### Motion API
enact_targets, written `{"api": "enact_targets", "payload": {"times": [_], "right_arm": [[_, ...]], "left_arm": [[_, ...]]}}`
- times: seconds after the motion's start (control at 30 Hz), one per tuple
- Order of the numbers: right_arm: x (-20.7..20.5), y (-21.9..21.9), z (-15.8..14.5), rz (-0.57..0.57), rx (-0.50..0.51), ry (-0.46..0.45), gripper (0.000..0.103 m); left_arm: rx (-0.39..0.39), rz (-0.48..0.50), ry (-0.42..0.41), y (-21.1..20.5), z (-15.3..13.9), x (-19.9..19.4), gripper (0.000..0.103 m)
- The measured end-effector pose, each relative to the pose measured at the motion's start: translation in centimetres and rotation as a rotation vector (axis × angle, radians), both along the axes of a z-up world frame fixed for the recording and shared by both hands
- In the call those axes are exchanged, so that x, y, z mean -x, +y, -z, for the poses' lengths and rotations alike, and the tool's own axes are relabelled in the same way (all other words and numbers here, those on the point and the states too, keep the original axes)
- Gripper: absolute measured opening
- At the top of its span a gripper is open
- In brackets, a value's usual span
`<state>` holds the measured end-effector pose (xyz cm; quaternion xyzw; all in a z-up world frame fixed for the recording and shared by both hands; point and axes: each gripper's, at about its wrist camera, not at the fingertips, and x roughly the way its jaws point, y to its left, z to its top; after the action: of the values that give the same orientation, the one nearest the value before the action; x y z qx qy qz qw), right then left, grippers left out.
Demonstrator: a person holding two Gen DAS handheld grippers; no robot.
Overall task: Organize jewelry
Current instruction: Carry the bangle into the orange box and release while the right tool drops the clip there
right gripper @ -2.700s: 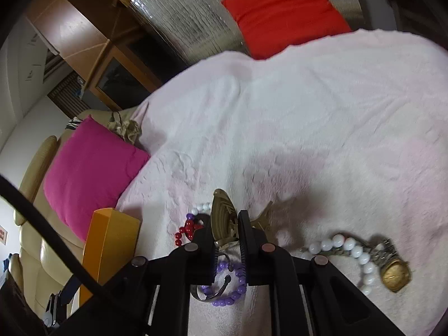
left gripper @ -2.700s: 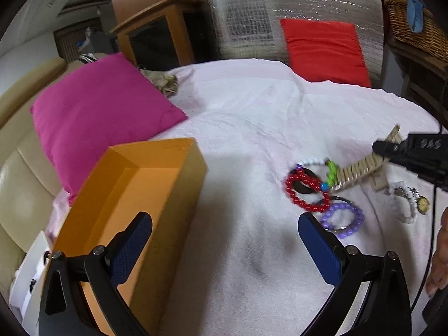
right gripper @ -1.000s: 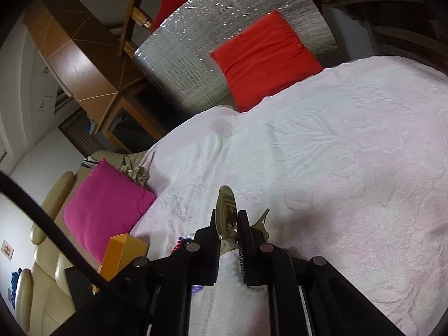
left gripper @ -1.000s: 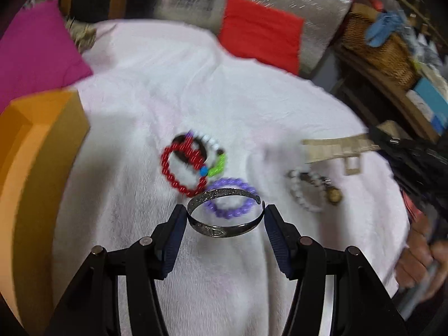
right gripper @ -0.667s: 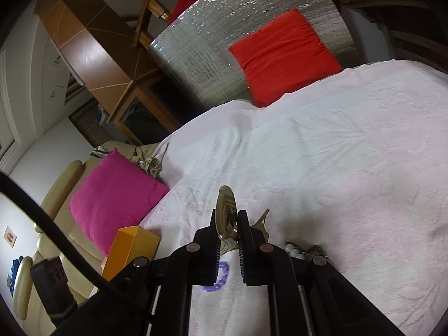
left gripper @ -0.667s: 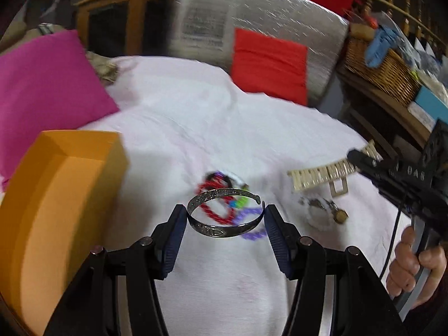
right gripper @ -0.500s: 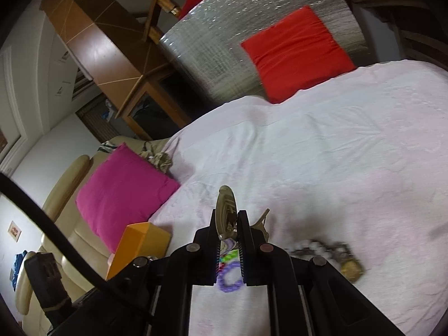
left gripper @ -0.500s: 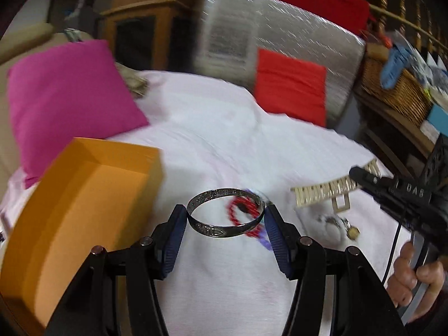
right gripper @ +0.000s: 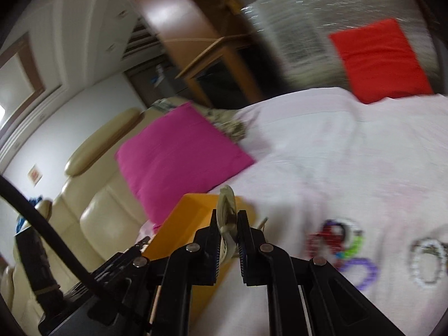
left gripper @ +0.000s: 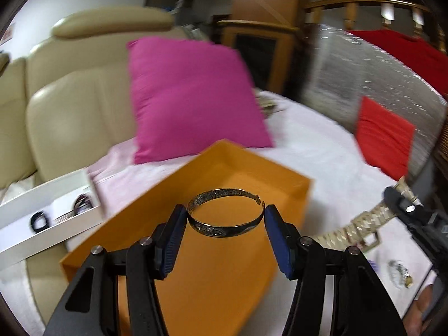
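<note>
**Q:** Jaw status, both units?

**A:** Left gripper (left gripper: 225, 218) is pinching the silver bangle (left gripper: 226, 212) across its width between both blue pads (left gripper: 275, 239); the bangle is hanging level over the open orange box (left gripper: 291, 196). Right gripper (right gripper: 227, 228) is clamping the pale metal watch band (right gripper: 227, 201) edge-on, with both ends of the band sticking out past the jaws.

**Q:** Surroundings, largest item first?

**A:** A cream leather sofa (left gripper: 64, 103) is filling the left of the room. A white towel-like cloth (right gripper: 350, 145) is covering the work surface. A silver quilted panel (right gripper: 302, 22) is standing behind it, beside a wooden cabinet (left gripper: 252, 44). A magenta cushion (left gripper: 193, 95) is leaning at the sofa side of the cloth; a red cushion (right gripper: 378, 58) is resting against the panel. The orange box is sitting on the cloth just below the magenta cushion. A white tray (left gripper: 47, 210) is lying left of the box.

**Q:** Remaining jewelry?

**A:** Red, green and purple bead bracelets (right gripper: 341, 243) are lying clustered on the cloth, with a white bead piece (right gripper: 427, 263) just beside them. Motion blur is hiding their detail.
</note>
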<state>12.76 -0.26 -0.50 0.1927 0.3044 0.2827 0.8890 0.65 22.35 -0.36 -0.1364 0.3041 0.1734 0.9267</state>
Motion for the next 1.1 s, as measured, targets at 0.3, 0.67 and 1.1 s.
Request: {"api": "enact_targets", "payload": {"times": [0.3,0.67,1.1], "right_arm": [[-1.2,9.4,1.1,-0.163,-0.001,0.001,0.012],[-3.9,11.1,5.3,-0.175,-0.005,0.147,0.031],[-3.6,-0.1,3.3,0.043,-0.053,0.130,0.055]], "left_arm": [[0.019,-0.100,0.127,4.5,3.2,-0.1,0.059],[-0.070,-0.167,0.134,4.6,2.7,0.4,0.062],[-0.290,0.000,-0.015,-4.1,0.1,-0.7,0.068]]}}
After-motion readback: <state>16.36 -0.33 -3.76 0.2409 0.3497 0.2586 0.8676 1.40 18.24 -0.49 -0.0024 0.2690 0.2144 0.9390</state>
